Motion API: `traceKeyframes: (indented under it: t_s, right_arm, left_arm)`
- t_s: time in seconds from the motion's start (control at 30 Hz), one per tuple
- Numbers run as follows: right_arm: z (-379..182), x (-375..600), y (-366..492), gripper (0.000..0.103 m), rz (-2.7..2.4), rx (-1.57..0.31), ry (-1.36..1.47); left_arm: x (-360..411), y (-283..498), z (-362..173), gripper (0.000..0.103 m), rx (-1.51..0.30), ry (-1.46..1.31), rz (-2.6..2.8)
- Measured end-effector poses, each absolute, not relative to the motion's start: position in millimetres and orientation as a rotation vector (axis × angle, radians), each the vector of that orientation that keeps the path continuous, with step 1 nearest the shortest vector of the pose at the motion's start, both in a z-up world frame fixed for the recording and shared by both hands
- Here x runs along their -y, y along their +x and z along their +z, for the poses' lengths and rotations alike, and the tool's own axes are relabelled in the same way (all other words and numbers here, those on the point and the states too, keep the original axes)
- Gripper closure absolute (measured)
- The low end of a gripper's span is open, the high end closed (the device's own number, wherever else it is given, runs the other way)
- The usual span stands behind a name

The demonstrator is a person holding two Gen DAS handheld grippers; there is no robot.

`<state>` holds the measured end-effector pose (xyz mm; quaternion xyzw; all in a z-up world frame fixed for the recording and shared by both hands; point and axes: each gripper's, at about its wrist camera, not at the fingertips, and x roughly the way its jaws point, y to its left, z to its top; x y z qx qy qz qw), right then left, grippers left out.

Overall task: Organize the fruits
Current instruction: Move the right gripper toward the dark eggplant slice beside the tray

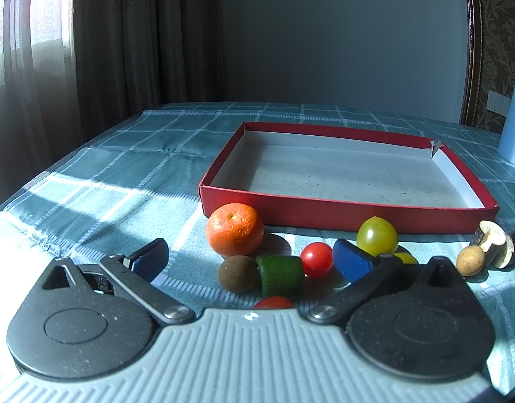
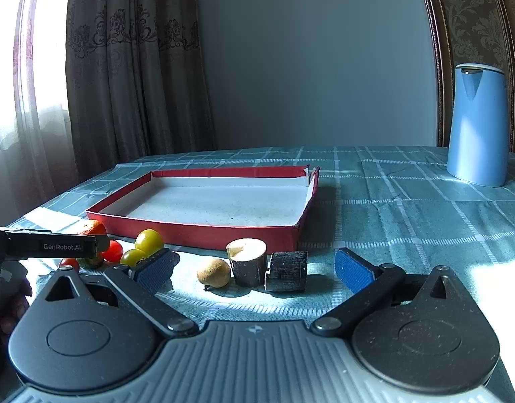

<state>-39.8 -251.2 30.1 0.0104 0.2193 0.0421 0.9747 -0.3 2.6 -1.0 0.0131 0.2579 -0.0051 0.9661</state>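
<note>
Shallow red cardboard tray (image 1: 344, 216) sitting empty on checked cloth (image 1: 123, 174), dimpled orange (image 1: 234, 229) lying nearby, left gripper (image 1: 252, 260) and right gripper (image 2: 254, 268) both gaping wide, ribbed blue pads (image 2: 353, 273) holding nothing.

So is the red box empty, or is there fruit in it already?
Empty. The red box shows only its bare white floor in both views; the orange and the other pieces sit on the tablecloth in front of it.

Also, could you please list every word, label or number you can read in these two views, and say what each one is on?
"GenRobot.AI": white lettering on the side of the left gripper, seen in the right wrist view.
A small white emblem sits on the grey body of each gripper, at the centre; it is a symbol, not text.
Nothing readable shows on the red box, the blue jug or the fruit.
</note>
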Motion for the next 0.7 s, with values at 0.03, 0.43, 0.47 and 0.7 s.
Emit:
traceKeyframes:
  t_s: [0.03, 0.43, 0.47, 0.7]
  right_arm:
    - [30.4, 254.2, -40.0, 0.0, 0.076, -0.454, 0.011]
    - [27.3, 267.7, -37.2, 0.001, 0.059, -0.502, -0.011]
    - [26.7, 266.5, -36.2, 0.001, 0.055, -0.507, -0.018]
    - [24.7, 262.7, -33.0, 0.01, 0.056, -0.527, -0.039]
  left_arm:
    - [-2.7, -0.3, -1.1, 0.0, -0.522, 0.026, -0.011]
    - [-1.5, 0.6, -2.3, 0.0, -0.527, 0.023, -0.011]
    - [-1.3, 0.5, -2.4, 0.0, -0.526, 0.021, -0.012]
    - [-0.9, 0.3, -2.3, 0.0, -0.522, 0.015, -0.012]
